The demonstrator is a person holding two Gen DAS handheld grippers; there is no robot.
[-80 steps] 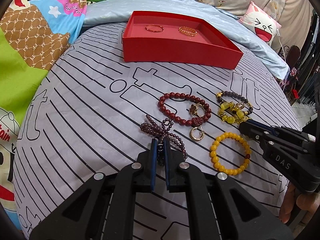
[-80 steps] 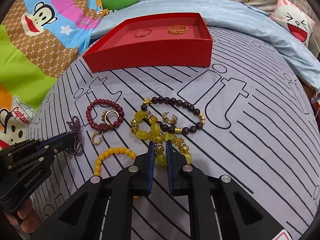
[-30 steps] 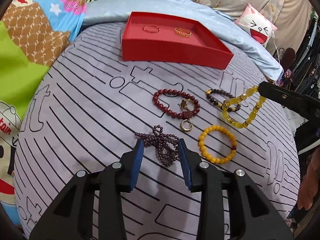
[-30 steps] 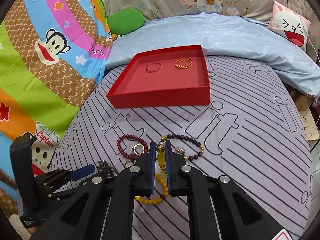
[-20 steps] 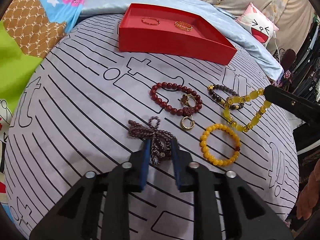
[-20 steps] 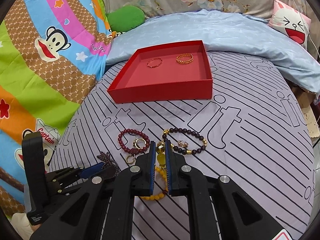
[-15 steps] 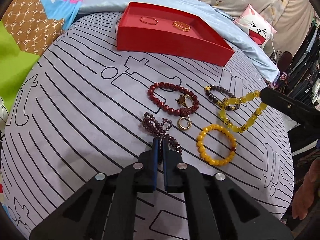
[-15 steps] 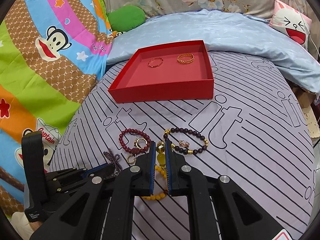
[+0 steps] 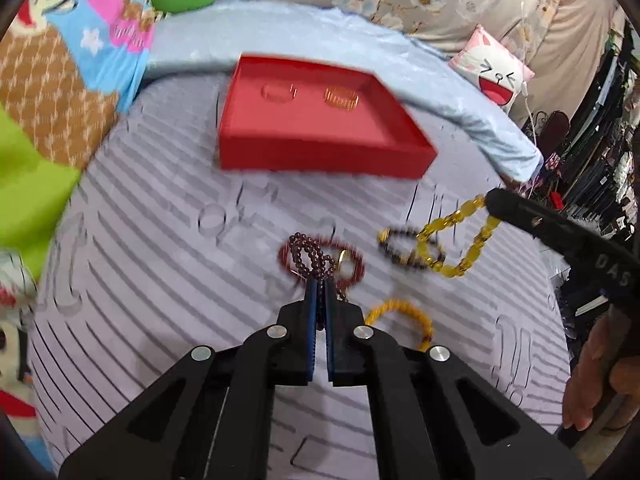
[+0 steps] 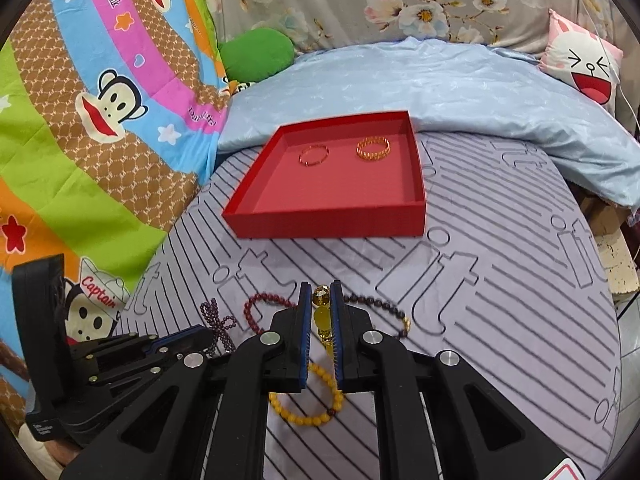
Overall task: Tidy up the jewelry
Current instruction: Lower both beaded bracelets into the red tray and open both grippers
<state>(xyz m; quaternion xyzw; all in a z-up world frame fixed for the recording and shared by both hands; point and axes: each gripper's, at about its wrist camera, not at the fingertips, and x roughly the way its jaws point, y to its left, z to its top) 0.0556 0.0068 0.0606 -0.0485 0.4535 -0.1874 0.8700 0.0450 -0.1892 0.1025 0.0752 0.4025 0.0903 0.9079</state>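
L claw clamped on garnet strand, R claw on yellow bracelet: both light, limp, dangly; pinch beads mid-loop.

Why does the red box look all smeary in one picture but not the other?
Left wrist view: the red cardboard tray and striped grey bedsheet are streaked by motion blur. Right wrist view: the same tray looks crisp. Both views bulge from fisheye distortion.

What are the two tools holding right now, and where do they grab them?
The left tool pinches the dark purple bead strand near its lower end, loops poking up. The right tool pinches the yellow bead bracelet by its top beads; the rest dangles.
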